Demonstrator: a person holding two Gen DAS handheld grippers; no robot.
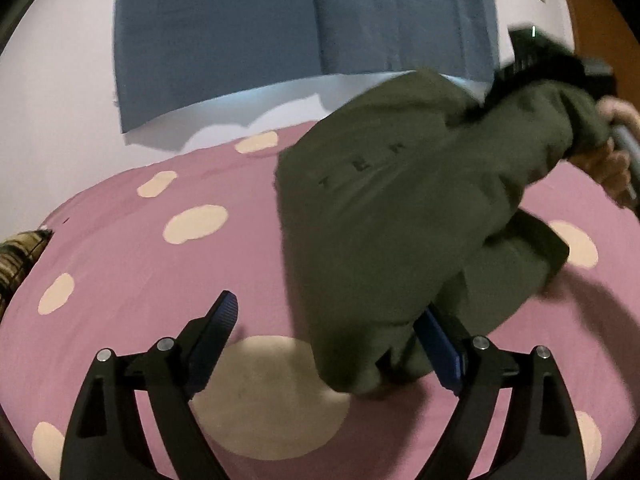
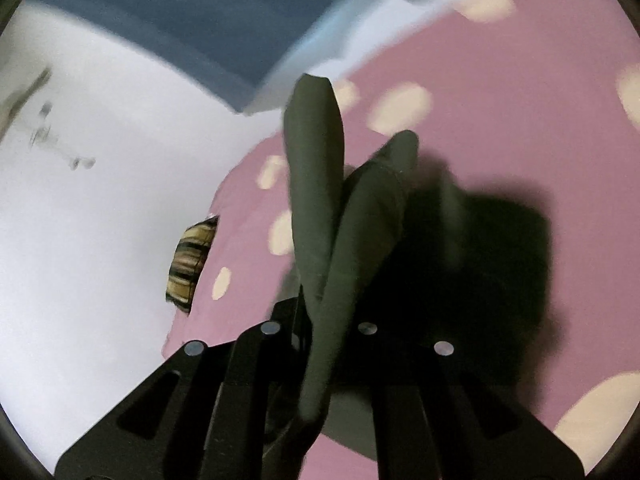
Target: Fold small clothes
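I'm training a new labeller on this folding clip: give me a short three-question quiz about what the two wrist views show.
1. True or false: the left claw is clamped on the olive garment.
2. What pattern does the pink bedsheet carry? A) stripes B) cream spots C) checks
3. Fill in: the right claw is shut on the ____ .

Key: 1 false, its fingers stand wide apart, with the garment's lower edge between them. 2 B. 3 olive garment, pinched between its fingers.
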